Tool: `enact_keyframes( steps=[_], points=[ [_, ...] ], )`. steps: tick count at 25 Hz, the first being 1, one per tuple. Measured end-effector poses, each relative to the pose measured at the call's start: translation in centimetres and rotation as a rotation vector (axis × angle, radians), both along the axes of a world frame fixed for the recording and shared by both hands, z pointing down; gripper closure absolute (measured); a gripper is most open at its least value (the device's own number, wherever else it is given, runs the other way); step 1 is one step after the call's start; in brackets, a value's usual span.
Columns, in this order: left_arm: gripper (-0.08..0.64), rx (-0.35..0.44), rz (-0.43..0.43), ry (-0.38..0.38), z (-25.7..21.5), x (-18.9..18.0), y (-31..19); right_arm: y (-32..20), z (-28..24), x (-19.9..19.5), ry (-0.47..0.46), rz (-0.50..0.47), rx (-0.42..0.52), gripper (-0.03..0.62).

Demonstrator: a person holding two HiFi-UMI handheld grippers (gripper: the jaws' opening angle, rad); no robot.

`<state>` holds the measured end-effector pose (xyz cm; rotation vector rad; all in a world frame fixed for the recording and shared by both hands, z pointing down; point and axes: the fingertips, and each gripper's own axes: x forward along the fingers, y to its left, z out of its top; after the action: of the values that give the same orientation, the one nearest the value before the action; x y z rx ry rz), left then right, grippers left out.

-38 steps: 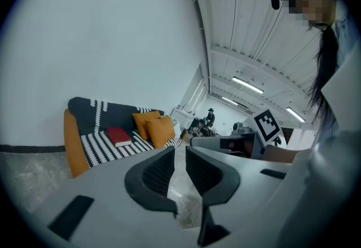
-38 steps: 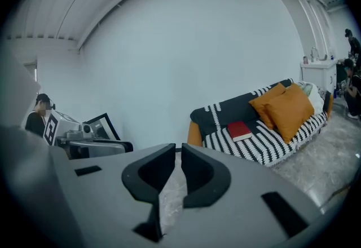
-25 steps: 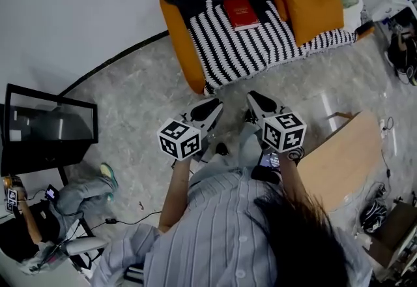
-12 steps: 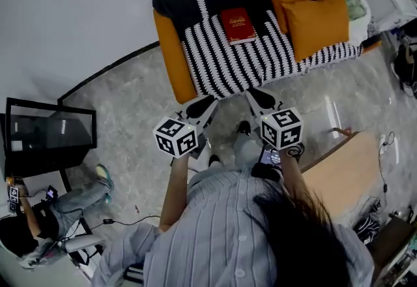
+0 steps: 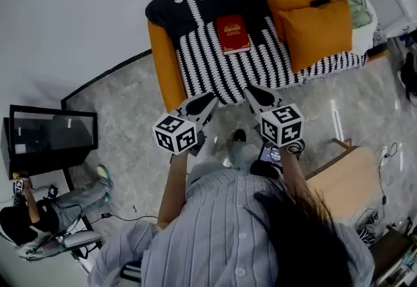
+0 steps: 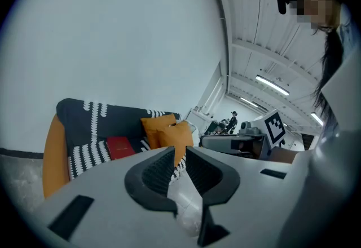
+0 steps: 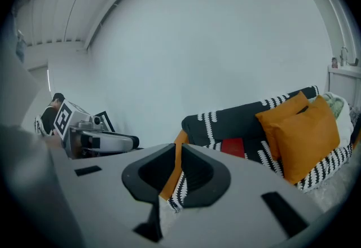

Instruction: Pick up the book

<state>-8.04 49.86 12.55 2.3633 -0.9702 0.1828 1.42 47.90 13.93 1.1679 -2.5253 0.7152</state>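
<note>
A red book (image 5: 232, 34) lies flat on the seat of a black-and-white striped sofa (image 5: 215, 67), near its backrest. Both grippers are held out side by side, pointing at the sofa's front edge and well short of the book. My left gripper (image 5: 210, 98) is shut with nothing in it, and so is my right gripper (image 5: 251, 91). In the left gripper view the book (image 6: 119, 147) shows left of the closed left gripper (image 6: 179, 154). In the right gripper view the book (image 7: 233, 147) sits right of the closed right gripper (image 7: 177, 151).
Two orange cushions (image 5: 313, 15) lean at the sofa's right end. The sofa's orange arm (image 5: 163, 60) faces left. A black screen (image 5: 52, 135) stands at the left, with a seated person (image 5: 32, 220) below it. A wooden tabletop (image 5: 339, 181) is at my right.
The sofa and book have drawn closer as I walked toward them. Both grippers advanced together from open floor to the sofa's front edge. Their jaws stayed shut.
</note>
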Motion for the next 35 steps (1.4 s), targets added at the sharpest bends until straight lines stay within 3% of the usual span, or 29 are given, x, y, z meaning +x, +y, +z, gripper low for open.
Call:
enact_keyframes(
  steps=[14,29,35],
  points=[
    [0.506,-0.014,0.038,-0.04,0.4,4.7,-2.7,-3.5,0.2,5.2,-0.043,0.08,-0.001,0.548],
    [0.506,-0.028,0.08,-0.069,1.7,3.4,-11.1,-12.2,1.7,5.7,-0.09,0.173,-0.044,0.548],
    [0.506,-0.079,0.083,-0.08,3.9,1.2,-15.8,-17.0,3.8,5.3,-0.052,0.212,-0.088,0.548]
  ],
)
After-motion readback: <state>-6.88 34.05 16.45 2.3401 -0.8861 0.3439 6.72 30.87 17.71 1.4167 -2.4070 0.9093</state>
